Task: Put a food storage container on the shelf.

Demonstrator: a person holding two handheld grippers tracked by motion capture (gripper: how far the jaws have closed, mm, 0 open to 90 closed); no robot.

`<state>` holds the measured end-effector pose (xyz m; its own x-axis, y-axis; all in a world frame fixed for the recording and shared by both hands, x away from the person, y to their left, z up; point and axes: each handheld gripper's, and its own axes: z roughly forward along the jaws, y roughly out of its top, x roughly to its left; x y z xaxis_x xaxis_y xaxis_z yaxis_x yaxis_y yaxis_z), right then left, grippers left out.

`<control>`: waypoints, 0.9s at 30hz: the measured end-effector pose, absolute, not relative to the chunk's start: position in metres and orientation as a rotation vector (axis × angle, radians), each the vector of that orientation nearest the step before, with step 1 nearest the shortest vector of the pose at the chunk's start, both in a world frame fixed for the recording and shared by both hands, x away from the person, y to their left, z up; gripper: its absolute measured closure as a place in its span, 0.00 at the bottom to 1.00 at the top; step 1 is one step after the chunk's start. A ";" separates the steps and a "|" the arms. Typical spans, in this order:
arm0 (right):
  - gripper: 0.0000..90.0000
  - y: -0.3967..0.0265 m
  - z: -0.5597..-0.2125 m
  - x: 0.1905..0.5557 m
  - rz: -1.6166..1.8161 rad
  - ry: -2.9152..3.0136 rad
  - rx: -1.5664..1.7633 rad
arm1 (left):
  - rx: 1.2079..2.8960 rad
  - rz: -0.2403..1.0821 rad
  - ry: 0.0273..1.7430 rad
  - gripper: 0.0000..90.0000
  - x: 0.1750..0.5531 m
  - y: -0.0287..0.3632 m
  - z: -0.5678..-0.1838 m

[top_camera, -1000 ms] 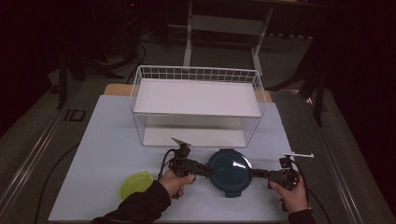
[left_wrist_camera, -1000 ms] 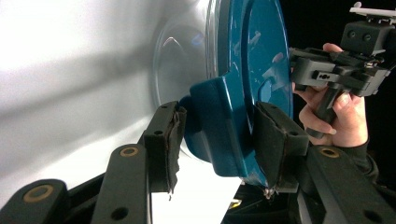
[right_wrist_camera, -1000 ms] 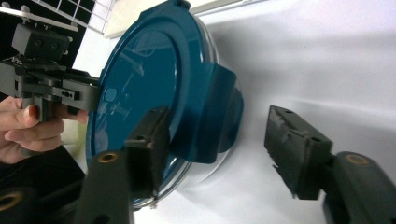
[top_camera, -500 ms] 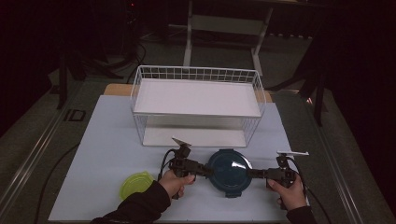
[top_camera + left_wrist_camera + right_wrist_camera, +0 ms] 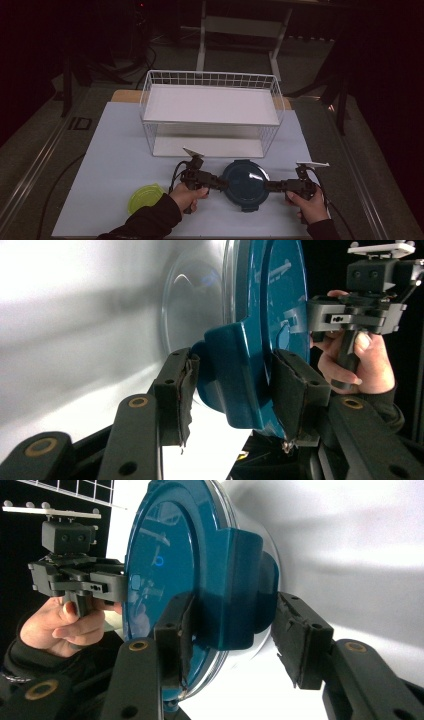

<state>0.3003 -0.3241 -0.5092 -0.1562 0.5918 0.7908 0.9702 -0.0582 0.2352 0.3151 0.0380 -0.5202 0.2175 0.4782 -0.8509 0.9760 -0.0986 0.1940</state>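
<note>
A round container with a dark teal lid lies on the white table near the front edge. My left gripper is at its left rim and my right gripper at its right rim. In the left gripper view my jaws are shut on a teal latch tab of the lid, with the other hand and its gripper beyond. In the right gripper view my jaws sit closed on the opposite latch tab of the lid.
A white wire basket shelf stands behind the container at mid table. A small yellow-green lidded tub lies at the front left beside the left forearm. The table top ends close in front of both hands.
My right gripper has slid a little to the left, in against the container's right rim. The left gripper and the container have stayed where they were.
</note>
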 end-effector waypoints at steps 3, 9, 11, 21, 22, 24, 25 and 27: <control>0.58 -0.324 -0.508 0.299 -1.105 -1.773 -1.666 | 1.711 -0.798 1.367 0.58 0.314 0.038 -0.518; 0.60 -0.324 -0.505 0.294 -1.103 -1.779 -1.658 | 1.702 -0.800 1.367 0.58 0.312 0.038 -0.516; 0.60 -0.324 -0.503 0.293 -1.104 -1.793 -1.659 | 1.705 -0.796 1.364 0.58 0.311 0.037 -0.514; 0.62 -0.321 -0.484 0.291 -1.142 -1.842 -1.655 | 1.726 -0.762 1.325 0.56 0.310 0.034 -0.503; 0.62 -0.321 -0.483 0.291 -1.143 -1.845 -1.655 | 1.726 -0.760 1.321 0.56 0.310 0.035 -0.501; 0.62 -0.321 -0.481 0.291 -1.156 -1.843 -1.649 | 1.727 -0.743 1.310 0.56 0.310 0.035 -0.497; 0.62 -0.321 -0.480 0.290 -1.163 -1.846 -1.649 | 1.727 -0.741 1.307 0.56 0.310 0.036 -0.495; 0.62 -0.320 -0.476 0.290 -1.176 -1.845 -1.641 | 1.727 -0.734 1.297 0.56 0.310 0.037 -0.491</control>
